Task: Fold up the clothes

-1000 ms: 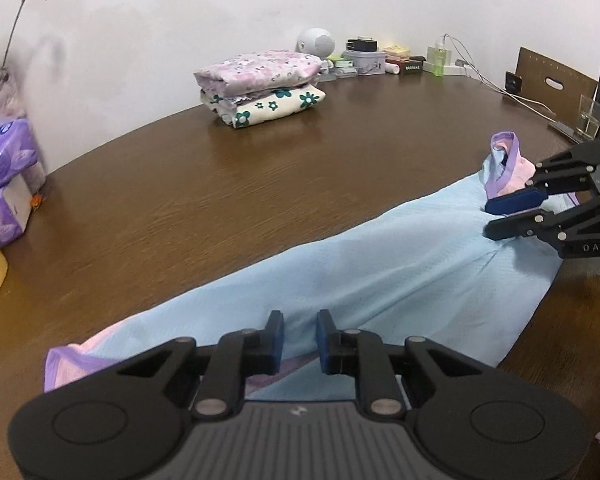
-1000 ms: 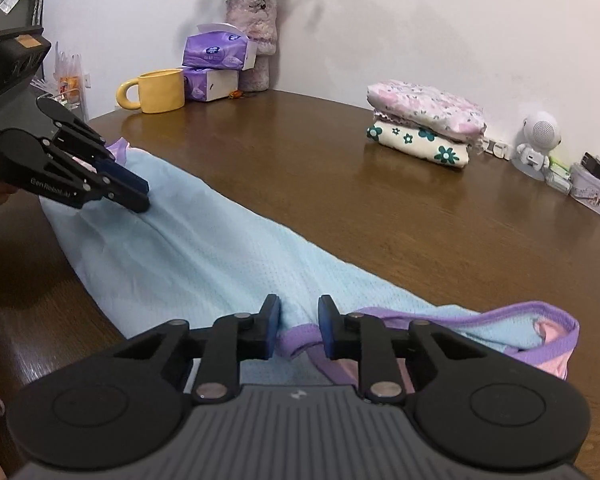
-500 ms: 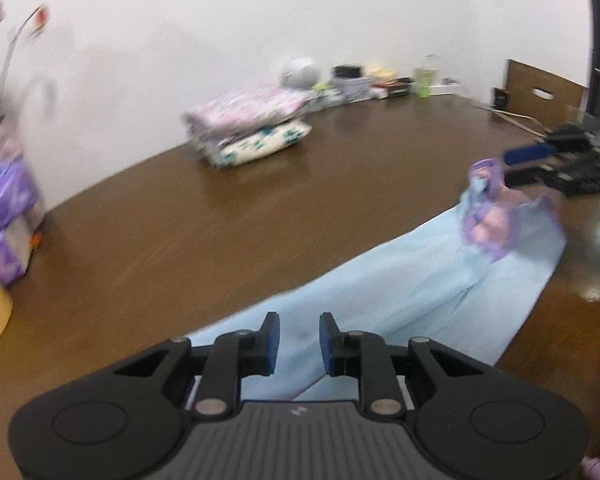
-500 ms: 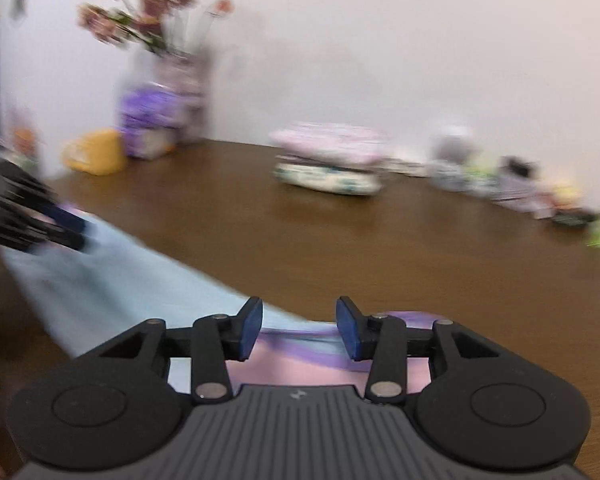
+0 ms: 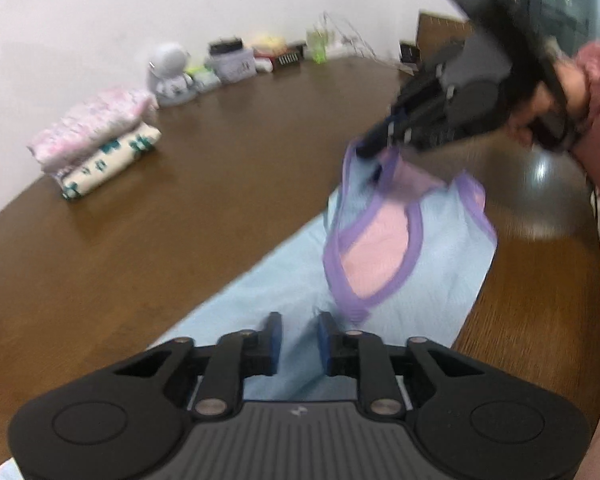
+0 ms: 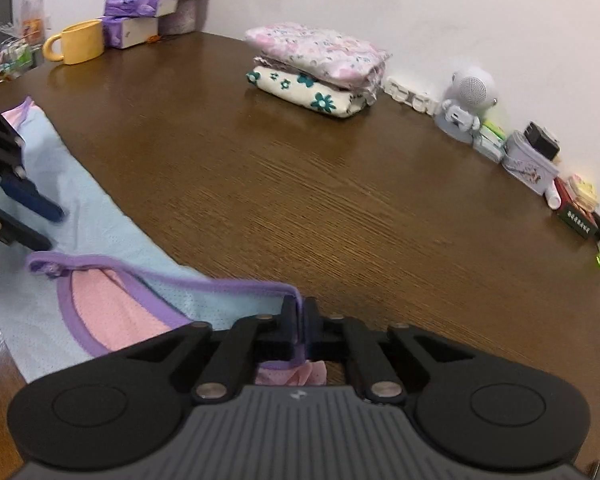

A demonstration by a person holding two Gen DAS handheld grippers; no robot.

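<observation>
You are in the middle of a fold on the light-blue top (image 5: 284, 280), which lies in a long strip along the near edge of the wooden table (image 6: 320, 200). Your right gripper (image 6: 302, 322) has its jaws pinched nearly together on the purple-trimmed strap end of that top, and in the left wrist view that end hangs lifted off the table, turned over so the pink inner side shows. Your left gripper (image 5: 298, 338) sits low over the other stretch of the blue cloth with a narrow gap between its 2 fingers; nothing is visibly clamped there, though the cloth passes right under the tips (whether the pads touch it, you cannot tell from here). The likely next move is to carry the raised end across toward your left gripper and lay it down square on the lower part, so keep the trim taut and watch that the thin mesh does not bunch or slip from the pinch. 2 folded floral garments (image 6: 316, 72) already sit stacked by the far wall, well apart from your work.
</observation>
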